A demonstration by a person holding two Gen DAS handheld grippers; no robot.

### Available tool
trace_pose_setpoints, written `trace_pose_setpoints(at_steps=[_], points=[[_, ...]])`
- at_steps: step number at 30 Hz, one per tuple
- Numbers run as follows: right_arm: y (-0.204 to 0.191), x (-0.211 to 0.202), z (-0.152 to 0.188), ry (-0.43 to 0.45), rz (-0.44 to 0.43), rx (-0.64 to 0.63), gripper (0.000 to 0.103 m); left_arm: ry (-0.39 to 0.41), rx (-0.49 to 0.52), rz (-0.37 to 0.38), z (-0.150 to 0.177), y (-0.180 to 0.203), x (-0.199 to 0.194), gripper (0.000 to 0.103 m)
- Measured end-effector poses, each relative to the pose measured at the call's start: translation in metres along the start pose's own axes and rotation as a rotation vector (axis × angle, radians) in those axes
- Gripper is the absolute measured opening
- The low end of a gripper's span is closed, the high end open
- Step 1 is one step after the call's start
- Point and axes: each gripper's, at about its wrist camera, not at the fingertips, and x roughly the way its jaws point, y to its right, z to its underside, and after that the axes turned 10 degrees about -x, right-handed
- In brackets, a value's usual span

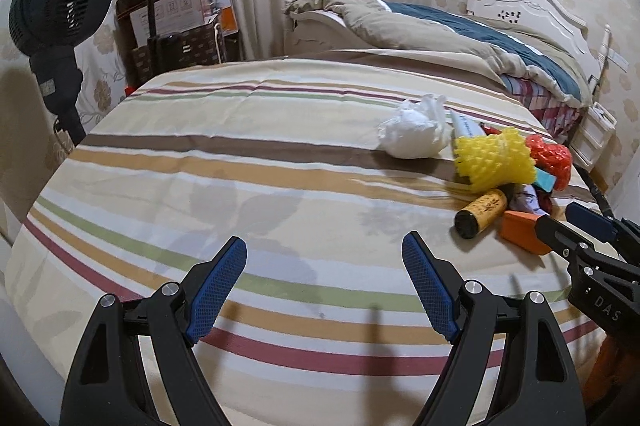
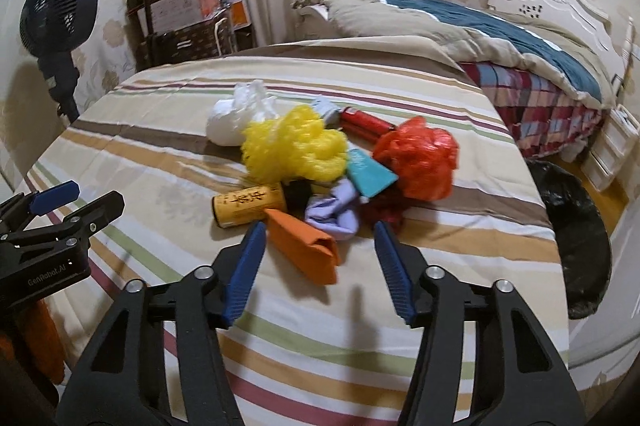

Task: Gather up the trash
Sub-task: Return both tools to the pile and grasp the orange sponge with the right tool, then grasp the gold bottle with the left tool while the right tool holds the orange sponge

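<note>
A: Looking along the right gripper (image 2: 320,258), what sits between its blue pads?

B: An orange folded packet (image 2: 304,250) lies on the striped bedsheet (image 2: 160,145) in the gap between them. The pads stand apart on either side and do not press it, so the gripper is open and holds nothing.

A: And the rest of the trash?

B: It is heaped just beyond the packet: a yellow tube with dark lettering (image 2: 248,203) to the left, a lilac crumpled piece (image 2: 332,214) to the right, a teal card (image 2: 370,175), yellow foam netting (image 2: 296,149), a red plastic bag (image 2: 420,157) on the far right, and a white plastic bag (image 2: 236,117) farthest left.

A: The left gripper (image 1: 324,282)?

B: Spread wide over bare sheet, touching nothing. From its view the pile is far to the right, with the right gripper's tips reaching toward the orange packet.

A: Anything off the bed?

B: A black-lined bin (image 2: 576,234) sits on the floor to the right of the bed.
</note>
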Motion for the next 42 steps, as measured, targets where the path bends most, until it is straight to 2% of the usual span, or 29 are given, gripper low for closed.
trace_pose_setpoints(at_steps=[5,12,26,42], points=[[-0.009,0.007,-0.001,-0.022,-0.029,-0.024,0.031,-0.006,-0.009,0.004,0.001,-0.004,0.002,0.08],[-0.015,0.006,0.003,-0.033,-0.04,-0.045,0.013,-0.006,-0.01,0.008,0.001,-0.003,0.002,0.08],[-0.002,-0.019,0.009,0.026,-0.011,-0.009,0.01,0.0,0.023,0.026,0.004,0.017,0.001,0.08],[0.065,-0.044,0.034,0.055,0.11,0.128,0.01,-0.016,0.138,0.1,0.003,0.084,0.018,0.08]])
